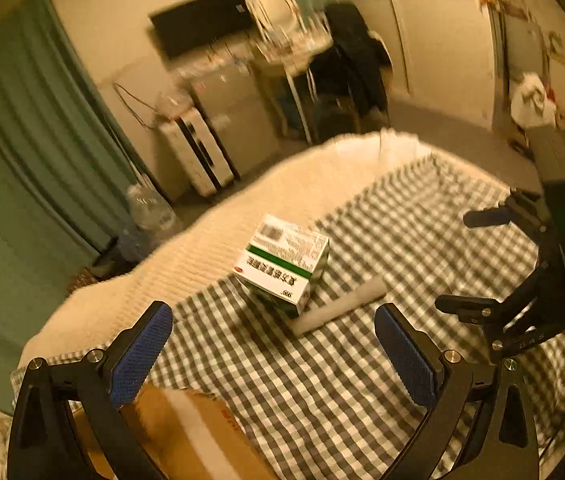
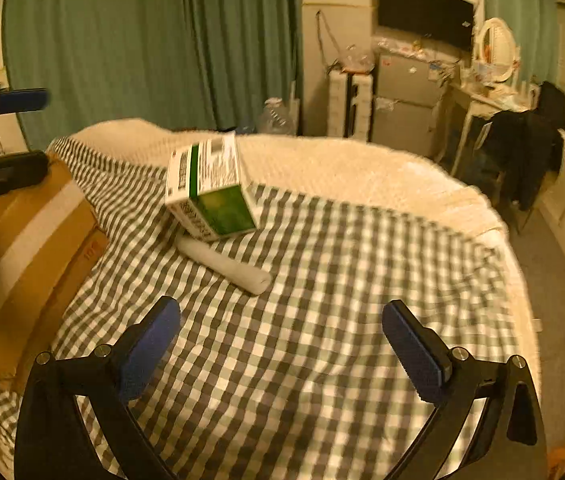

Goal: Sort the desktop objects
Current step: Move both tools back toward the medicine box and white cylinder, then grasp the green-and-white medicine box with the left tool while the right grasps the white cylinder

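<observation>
Hovering above a bed [image 2: 322, 168] spread with a checked cloth [image 2: 302, 320], both hand-held grippers stand wide open and hold nothing.

Left hand-held gripper [image 1: 274, 356]: blue-padded fingers [image 1: 142, 356] spread apart over the near part of the cloth. A medicine box [image 1: 282, 264], white with a green band, lies ahead of it, beyond the fingertips and roughly between the two finger lines, not touching either. Just beside the box on its right and near side lies a white roll [image 1: 342, 304], set at a slant; the box seems to lean against or onto one end of it. A cardboard box [image 1: 186, 436] sits at the near left, partly under the left finger in this view.

Right hand-held gripper [image 2: 282, 344]: jaws also spread, over bare cloth. From this side the medicine box [image 2: 210, 188] is far and a little left of the gap, tipped up on one edge, its low corner over the far end of the white roll [image 2: 226, 260]. The roll's near end points toward the left finger but stays apart from it. Cardboard box [image 2: 22, 248] at the left edge of the bed, with the other gripper above it.

Right gripper also shows at the right edge of the left view [image 1: 470, 260], open, well apart from the medicine box.

Green curtains [image 2: 142, 40] hang behind the bed.
</observation>
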